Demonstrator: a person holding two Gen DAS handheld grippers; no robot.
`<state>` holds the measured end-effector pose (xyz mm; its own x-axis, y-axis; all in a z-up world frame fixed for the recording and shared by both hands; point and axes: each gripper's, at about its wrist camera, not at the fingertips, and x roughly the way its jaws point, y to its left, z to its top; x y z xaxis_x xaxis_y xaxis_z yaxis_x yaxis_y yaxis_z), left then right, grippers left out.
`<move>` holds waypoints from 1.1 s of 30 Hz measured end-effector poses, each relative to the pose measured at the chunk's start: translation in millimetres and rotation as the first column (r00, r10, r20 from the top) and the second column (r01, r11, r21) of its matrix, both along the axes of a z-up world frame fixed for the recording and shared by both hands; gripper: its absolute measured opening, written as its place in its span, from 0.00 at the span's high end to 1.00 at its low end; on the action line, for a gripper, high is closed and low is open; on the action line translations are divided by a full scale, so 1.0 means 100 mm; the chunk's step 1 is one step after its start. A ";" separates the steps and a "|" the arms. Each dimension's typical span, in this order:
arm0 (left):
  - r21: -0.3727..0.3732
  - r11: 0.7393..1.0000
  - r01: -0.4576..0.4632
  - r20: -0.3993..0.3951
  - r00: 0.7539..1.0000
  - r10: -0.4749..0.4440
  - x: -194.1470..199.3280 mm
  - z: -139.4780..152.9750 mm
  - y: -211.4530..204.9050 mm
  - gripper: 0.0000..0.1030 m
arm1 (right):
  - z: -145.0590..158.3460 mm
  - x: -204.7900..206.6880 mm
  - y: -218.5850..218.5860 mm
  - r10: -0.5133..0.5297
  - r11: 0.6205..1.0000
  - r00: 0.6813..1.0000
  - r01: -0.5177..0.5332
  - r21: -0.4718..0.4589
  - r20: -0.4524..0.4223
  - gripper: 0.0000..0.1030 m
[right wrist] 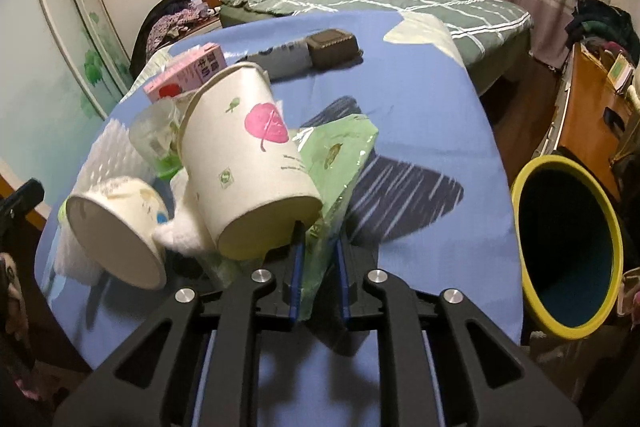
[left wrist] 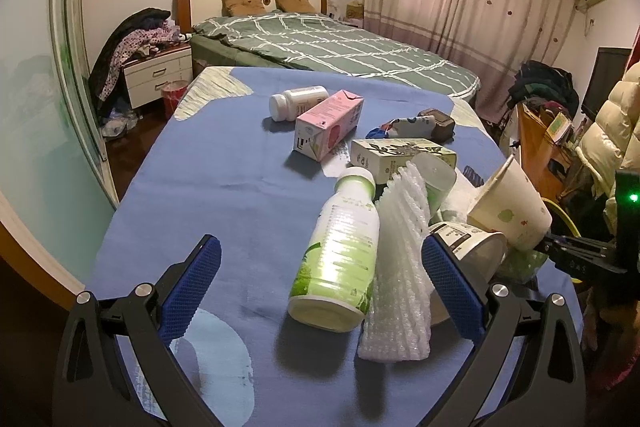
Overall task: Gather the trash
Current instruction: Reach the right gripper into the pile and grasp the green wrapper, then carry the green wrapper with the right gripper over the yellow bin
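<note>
L gripper (left wrist: 320,283): fingers (left wrist: 192,291) spread wide, nothing held; hovers low over blue-cloth surface (left wrist: 208,171). Green/white bottle (left wrist: 340,255) lies on its side betw. them, cap pointing away, white foam net (left wrist: 400,267) leaning against its R side.

R gripper (right wrist: 318,267): fingers (right wrist: 297,275) clenched on crumpled green plastic wrapper (right wrist: 340,163). Paper cup w/ pink leaf (right wrist: 248,155) tilted, base toward cam, touching L finger; can't tell if it's pinched too. Second white cup (right wrist: 116,223) on its side just L of it, tissue betw. them.

Other trash on surface: pink carton (left wrist: 328,125) and white pill bottle (left wrist: 298,102) farther back, touching; green-print box (left wrist: 400,153) near the pile; dark brown tub (right wrist: 332,47) at far side.

Yellow-rimmed bin (right wrist: 568,251) off R edge of surface, mouth facing cam. Bed (left wrist: 340,47) behind.
</note>
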<state>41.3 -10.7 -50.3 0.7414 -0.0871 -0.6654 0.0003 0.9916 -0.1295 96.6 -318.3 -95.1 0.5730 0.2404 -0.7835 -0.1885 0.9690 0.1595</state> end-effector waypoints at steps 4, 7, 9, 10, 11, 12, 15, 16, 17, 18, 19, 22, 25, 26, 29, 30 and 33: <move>0.001 1.000 0.001 0.003 1.000 -0.001 0.00 0.01 -0.01 0.04 | 0.25 -0.11 -0.11 -0.030 0.998 0.996 0.026 0.052 0.081 0.92; 0.005 1.000 0.007 0.005 1.000 -0.008 0.00 0.01 -0.05 0.04 | 0.51 -0.18 -0.14 -0.034 0.996 0.987 0.020 0.090 0.155 0.92; 0.005 1.000 0.013 0.007 1.000 -0.013 -0.01 0.01 -0.07 0.04 | 0.64 -0.21 -0.14 -0.031 0.994 0.981 0.010 0.108 0.191 0.92; 0.004 1.000 0.015 0.008 1.000 -0.015 -0.01 0.01 -0.08 0.04 | 0.70 -0.22 -0.14 -0.032 0.993 0.978 0.009 0.114 0.205 0.92; 0.003 1.000 0.018 0.008 1.000 -0.018 -0.01 0.01 -0.09 0.04 | 0.74 -0.22 -0.14 -0.038 0.993 0.976 0.012 0.118 0.216 0.92; -0.001 1.000 0.023 0.007 1.000 -0.023 -0.01 0.01 -0.10 0.04 | 0.77 -0.22 -0.15 -0.046 0.992 0.973 0.019 0.121 0.227 0.92; -0.007 0.999 0.040 0.003 0.999 -0.040 -0.01 -0.01 -0.13 0.04 | 0.81 -0.18 -0.16 -0.063 0.992 0.969 0.035 0.119 0.241 0.92; -0.010 0.999 0.048 0.001 0.999 -0.048 -0.01 -0.02 -0.15 0.04 | 0.82 -0.17 -0.16 -0.072 0.993 0.967 0.046 0.111 0.245 0.92; -0.013 0.998 0.056 -0.001 0.998 -0.056 -0.02 -0.03 -0.16 0.04 | 0.82 -0.16 -0.15 -0.081 0.993 0.965 0.057 0.101 0.248 0.92; -0.017 0.998 0.067 -0.004 0.998 -0.067 -0.02 -0.04 -0.19 0.04 | 0.80 -0.14 -0.15 -0.085 0.994 0.965 0.064 0.093 0.247 0.92; -0.017 0.997 0.075 -0.008 0.997 -0.075 -0.01 -0.06 -0.22 0.04 | 0.78 -0.12 -0.14 -0.092 0.994 0.965 0.072 0.086 0.244 0.92; -0.017 0.995 0.095 -0.020 0.995 -0.095 0.00 -0.09 -0.30 0.04 | 0.69 -0.05 -0.12 -0.124 0.992 0.961 0.119 0.035 0.246 0.92; -0.016 0.994 0.104 -0.025 0.994 -0.104 -0.01 -0.09 -0.33 0.04 | 0.62 0.00 -0.13 -0.164 0.984 0.951 0.175 -0.020 0.263 0.92; -0.015 0.994 0.104 -0.025 0.994 -0.104 0.00 -0.09 -0.33 0.04 | 0.61 0.01 -0.14 -0.170 0.983 0.948 0.183 -0.025 0.268 0.92; -0.018 0.995 0.100 -0.024 0.995 -0.100 0.00 -0.09 -0.34 0.04 | 0.67 -0.03 -0.18 -0.173 0.983 0.940 0.183 -0.007 0.293 0.92; -0.019 0.995 0.100 -0.025 0.995 -0.100 0.01 -0.09 -0.34 0.04 | 0.72 -0.07 -0.19 -0.177 0.982 0.932 0.188 -0.005 0.315 0.92; -0.018 0.994 0.105 -0.028 0.994 -0.105 0.03 -0.10 -0.35 0.04 | 0.92 -0.19 -0.26 -0.188 0.981 0.907 0.192 0.027 0.376 0.92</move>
<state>44.0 -45.4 -59.9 0.7082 -0.1745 -0.6841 0.1003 0.9840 -0.1471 77.6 -344.1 -2.9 0.8593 0.0905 -0.5035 -0.0444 0.9937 0.1029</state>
